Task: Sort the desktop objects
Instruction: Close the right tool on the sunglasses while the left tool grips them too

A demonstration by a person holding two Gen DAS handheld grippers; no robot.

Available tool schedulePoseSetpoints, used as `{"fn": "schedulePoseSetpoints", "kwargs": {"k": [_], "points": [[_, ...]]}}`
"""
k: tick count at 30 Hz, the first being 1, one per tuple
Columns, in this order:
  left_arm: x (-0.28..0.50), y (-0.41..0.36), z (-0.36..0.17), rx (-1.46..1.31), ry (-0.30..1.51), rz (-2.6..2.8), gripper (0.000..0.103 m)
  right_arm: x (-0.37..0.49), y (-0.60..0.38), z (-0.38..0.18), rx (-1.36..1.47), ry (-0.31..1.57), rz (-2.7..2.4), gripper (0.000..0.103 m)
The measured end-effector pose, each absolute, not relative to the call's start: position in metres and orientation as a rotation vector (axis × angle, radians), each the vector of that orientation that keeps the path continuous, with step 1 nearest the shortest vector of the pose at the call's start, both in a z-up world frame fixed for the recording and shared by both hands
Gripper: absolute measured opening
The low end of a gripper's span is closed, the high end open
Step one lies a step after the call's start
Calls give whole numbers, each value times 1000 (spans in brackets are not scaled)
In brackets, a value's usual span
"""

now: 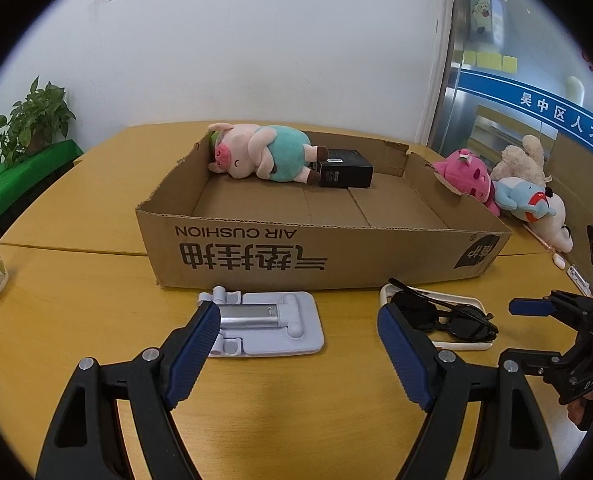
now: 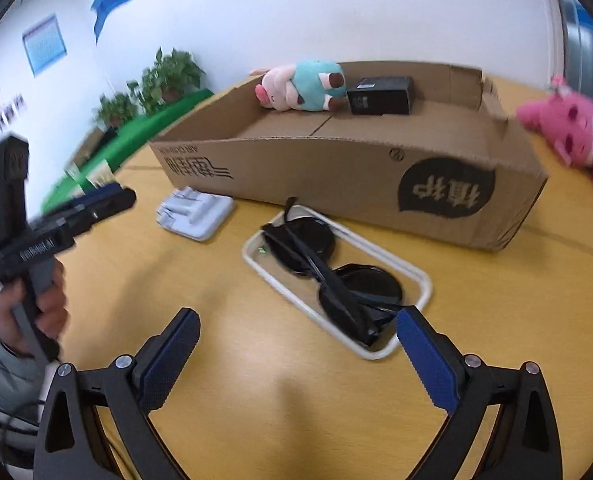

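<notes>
Sunglasses (image 2: 328,276) lie in a white tray (image 2: 420,280) near the table's (image 2: 256,392) front edge, just before the cardboard box (image 2: 336,176). Right tool (image 2: 296,336), jaws wide and empty, should straddle the folded frame squarely; left tool (image 1: 298,326) hangs open near the grey stand (image 1: 264,322).

Both wrist views look down-forward, close over table (image 1: 76,280); share cardboard box (image 1: 316,252), sunglasses (image 2: 328,276).

Five plush toys (image 1: 264,156), one cardboard box (image 1: 320,256).

plush pig (image 1: 262,154) in box (image 1: 328,256), sunglasses (image 1: 444,314) before it
</notes>
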State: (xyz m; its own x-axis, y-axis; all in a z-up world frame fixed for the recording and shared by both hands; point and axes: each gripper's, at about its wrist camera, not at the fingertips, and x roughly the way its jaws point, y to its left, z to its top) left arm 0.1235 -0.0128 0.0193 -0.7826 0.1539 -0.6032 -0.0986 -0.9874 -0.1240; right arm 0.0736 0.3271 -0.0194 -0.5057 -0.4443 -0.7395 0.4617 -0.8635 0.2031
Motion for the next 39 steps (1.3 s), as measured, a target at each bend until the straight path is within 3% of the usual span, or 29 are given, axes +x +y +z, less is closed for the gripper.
{"fn": "schedulePoseSetpoints", "kwargs": {"k": [2,4,7,11,19,27,32,37,39], "points": [[123,-10,18,-976,-139,2825,81,68,322,-16,1148,94,-2348,96],[125,-6,19,-975,-130,2821,81,61,314,-12,1127,164,-2341,82],[128,-4,19,-978,-122,2824,81,43,306,-17,1152,233,-2301,44],[129,-4,19,-978,-124,2825,81,21,304,-38,1258,266,-2226,23],[113,4,15,-1012,-214,2731,81,21,306,-45,1299,235,-2238,17],[67,31,-8,-1175,-548,2315,79,47,307,-24,1192,-9,-2309,8],[59,56,-21,-1213,-571,2217,78,62,308,-29,1208,-92,-2332,8],[51,66,-41,-1318,-622,2096,47,67,311,-41,1226,-164,-2312,8],[50,67,-46,-1335,-643,2070,39,68,311,-41,1222,-177,-2307,8]]}}
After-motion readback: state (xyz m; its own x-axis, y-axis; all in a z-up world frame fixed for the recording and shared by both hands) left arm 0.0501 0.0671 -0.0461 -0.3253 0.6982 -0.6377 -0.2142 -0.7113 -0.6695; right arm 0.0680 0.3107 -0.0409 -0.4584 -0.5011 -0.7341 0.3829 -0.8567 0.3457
